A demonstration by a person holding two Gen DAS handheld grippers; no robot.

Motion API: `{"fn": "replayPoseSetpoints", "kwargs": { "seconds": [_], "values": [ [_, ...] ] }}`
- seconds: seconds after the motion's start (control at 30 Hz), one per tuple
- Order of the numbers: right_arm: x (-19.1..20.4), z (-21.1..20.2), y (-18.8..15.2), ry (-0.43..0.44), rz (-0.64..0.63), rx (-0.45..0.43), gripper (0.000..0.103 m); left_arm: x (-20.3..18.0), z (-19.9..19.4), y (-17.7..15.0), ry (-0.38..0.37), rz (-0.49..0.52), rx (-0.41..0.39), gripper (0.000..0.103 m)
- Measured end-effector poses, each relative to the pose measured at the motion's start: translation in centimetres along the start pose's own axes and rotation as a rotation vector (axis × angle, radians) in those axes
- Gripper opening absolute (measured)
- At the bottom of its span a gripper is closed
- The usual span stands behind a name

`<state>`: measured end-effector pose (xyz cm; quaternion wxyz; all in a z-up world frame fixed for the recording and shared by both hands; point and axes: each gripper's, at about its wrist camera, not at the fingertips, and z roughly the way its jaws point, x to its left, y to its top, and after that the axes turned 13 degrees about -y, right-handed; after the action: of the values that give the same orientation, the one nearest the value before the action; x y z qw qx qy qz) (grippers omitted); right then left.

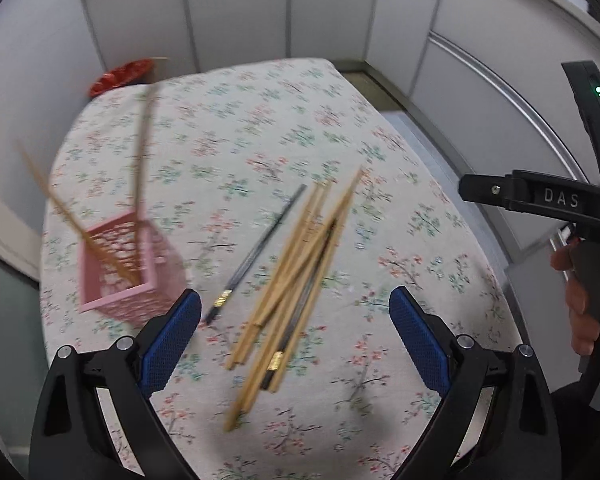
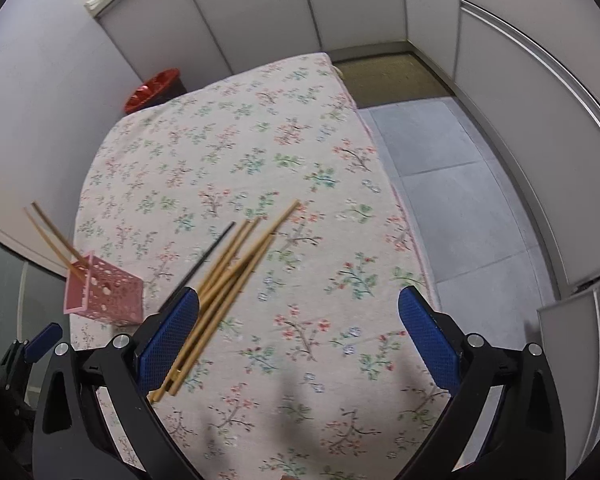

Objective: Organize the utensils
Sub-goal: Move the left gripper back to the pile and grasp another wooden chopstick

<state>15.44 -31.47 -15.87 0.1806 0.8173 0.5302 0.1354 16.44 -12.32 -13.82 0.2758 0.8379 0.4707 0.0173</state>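
I'm hovering my left claw (image 1: pixel 295 334), jaws spread wide and empty, right over the chopsticks (image 1: pixel 296 276) pile, whose long axis is running straight ahead between my pads. My right claw (image 2: pixel 299 338) is hanging open too, with the pile off to its left, so left's nearer; the basket (image 1: pixel 126 264) is sitting ahead-left.

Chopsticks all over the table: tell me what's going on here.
A person with a gripper in each hand is sorting chopsticks into the pink holder. Two wooden chopsticks already stand in it. A loose pile of wooden chopsticks and a dark chopstick lie on the floral tablecloth. The left gripper and the right gripper both hang open above the table, holding nothing.
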Motion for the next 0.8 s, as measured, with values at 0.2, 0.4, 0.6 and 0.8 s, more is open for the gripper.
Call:
{"fn": "replayPoseSetpoints", "kwargs": {
  "seconds": [0.2,0.4,0.6,0.8],
  "values": [
    [-1.9,1.8,0.1,-0.031,0.021,0.060,0.096,-1.0,5.3,2.7,-0.036,0.004,0.096,0.052],
    [-3.0,3.2,0.5,-0.020,0.030,0.099,0.096,-0.6,10.2,6.0,-0.023,0.010,0.137,0.031],
    [-4.3,4.1,1.1,-0.017,0.057,0.121,0.096,-0.4,14.9,9.1,-0.009,-0.004,0.174,0.019],
    [-5.2,4.8,1.4,-0.006,0.081,0.141,0.096,-0.9,18.4,10.5,0.000,0.004,0.225,0.010]
  ]
}}
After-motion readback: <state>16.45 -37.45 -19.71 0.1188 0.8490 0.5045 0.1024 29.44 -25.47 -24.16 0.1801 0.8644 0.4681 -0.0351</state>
